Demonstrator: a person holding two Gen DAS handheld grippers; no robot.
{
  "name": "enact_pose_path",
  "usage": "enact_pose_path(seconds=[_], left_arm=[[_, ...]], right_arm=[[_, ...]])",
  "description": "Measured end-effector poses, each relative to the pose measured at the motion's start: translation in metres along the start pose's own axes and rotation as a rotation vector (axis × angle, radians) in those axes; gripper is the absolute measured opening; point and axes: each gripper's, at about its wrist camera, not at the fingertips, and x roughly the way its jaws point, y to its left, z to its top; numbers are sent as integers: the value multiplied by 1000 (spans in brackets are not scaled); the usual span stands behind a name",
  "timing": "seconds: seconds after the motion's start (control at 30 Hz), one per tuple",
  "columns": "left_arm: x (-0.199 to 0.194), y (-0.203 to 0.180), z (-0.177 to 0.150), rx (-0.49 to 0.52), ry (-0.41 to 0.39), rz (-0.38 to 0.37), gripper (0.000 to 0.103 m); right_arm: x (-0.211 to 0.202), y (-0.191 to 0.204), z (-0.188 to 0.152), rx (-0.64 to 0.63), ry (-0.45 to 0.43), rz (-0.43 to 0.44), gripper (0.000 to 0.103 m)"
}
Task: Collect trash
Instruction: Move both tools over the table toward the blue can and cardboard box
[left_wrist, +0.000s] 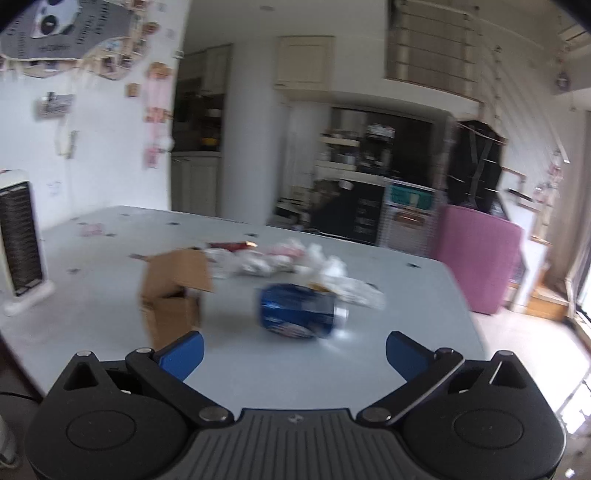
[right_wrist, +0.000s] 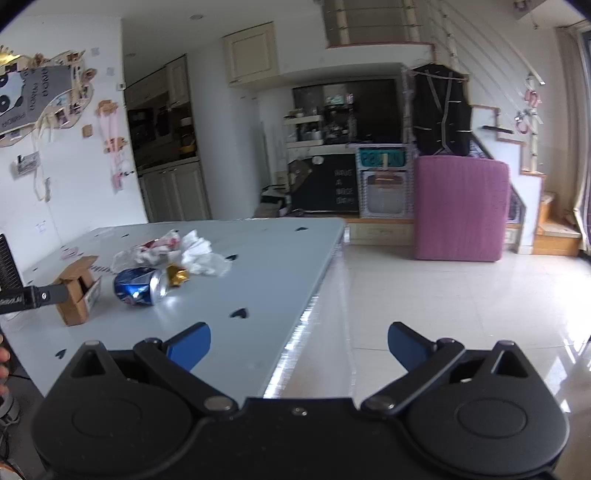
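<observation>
Table (right_wrist: 266, 258): pale grey top with small dark heart marks, glossy tiled floor past its right edge.

Blue can (left_wrist: 301, 312): crushed, lying on its side toward the near edge, silver end pointing right. A gold foil wrapper (right_wrist: 176, 275) sits just beside that end.

Cardboard box (left_wrist: 173, 291): small, brown, flap raised, standing left of the can, apart from it.

Crumpled white wrappers (left_wrist: 295, 260): a loose heap of plastic and tissue with some red print, behind the can toward the table's middle.

Left gripper (left_wrist: 294, 352): blue-padded fingers spread wide, holding nothing, poised above the near edge facing the can. The view is blurred.

Right gripper (right_wrist: 299, 343): fingers likewise spread wide and empty, over the table's near right corner, well apart from the trash.

Pink upright panel (right_wrist: 460, 208): standing on the floor beyond the table.
</observation>
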Motion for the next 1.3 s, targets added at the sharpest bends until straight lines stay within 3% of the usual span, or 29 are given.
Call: enact_pose_path(seconds=[0.2,0.4,0.53,0.8,1.0,1.1,1.3], left_arm=[[23,42,-4,26,-22,120,103],[54,77,-8,16,-27,168,96],[80,85,-7,33,-8,175,88],[120,96,-11,12,-18,185,87],[126,109,-9,-91,-47,168,74],[128,110,-8,-81,-46,158,64],[128,110,-9,-72,-45,142,62]], right_arm=[[25,30,4,-34,26,50,103],[52,59,10,-50,45,100,103],[72,83,13,-60,68,135,103],[110,118,23,-68,92,190,103],[144,142,34,-83,103,228,103],[165,157,40,-65,121,256,103],[208,195,46,-129,146,263,103]])
